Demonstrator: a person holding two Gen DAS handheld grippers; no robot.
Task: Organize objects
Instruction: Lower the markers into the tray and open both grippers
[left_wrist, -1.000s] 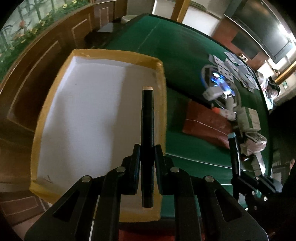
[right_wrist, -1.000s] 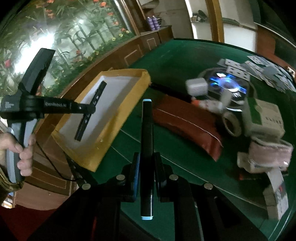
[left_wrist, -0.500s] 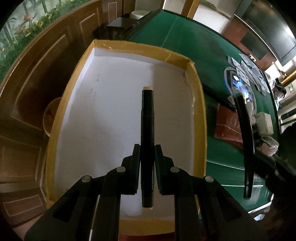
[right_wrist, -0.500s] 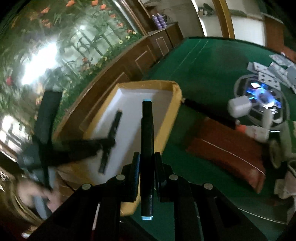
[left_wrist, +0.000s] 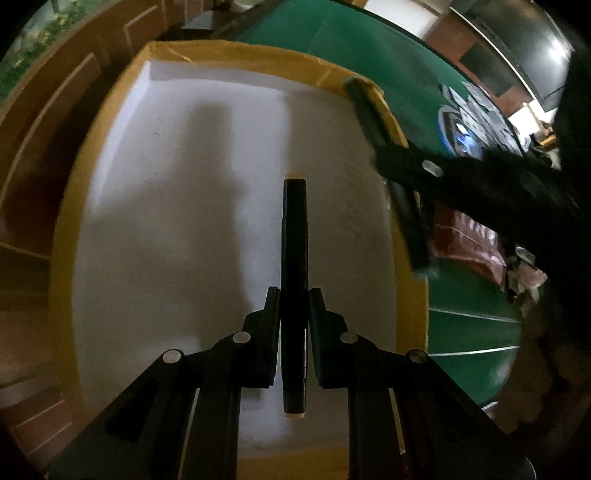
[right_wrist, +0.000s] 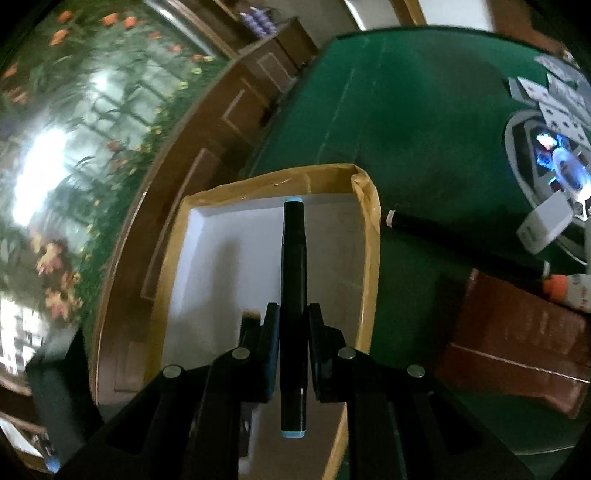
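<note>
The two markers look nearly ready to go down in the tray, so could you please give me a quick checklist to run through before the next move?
1. Left gripper clamped on the cream-capped marker: ok.
2. Right gripper clamped on the blue-capped marker: ok.
3. Cream-capped marker over the white floor of the tray: ok.
4. Blue-capped marker over the tray: ok in the right wrist view, though its near end sits close to the rim.
5. Tray floor free where the markers would land: ok, nothing lies on the visible part.
6. Gap between the two grippers: cannot tell; the right gripper looms blurred at the tray's right rim.
</note>
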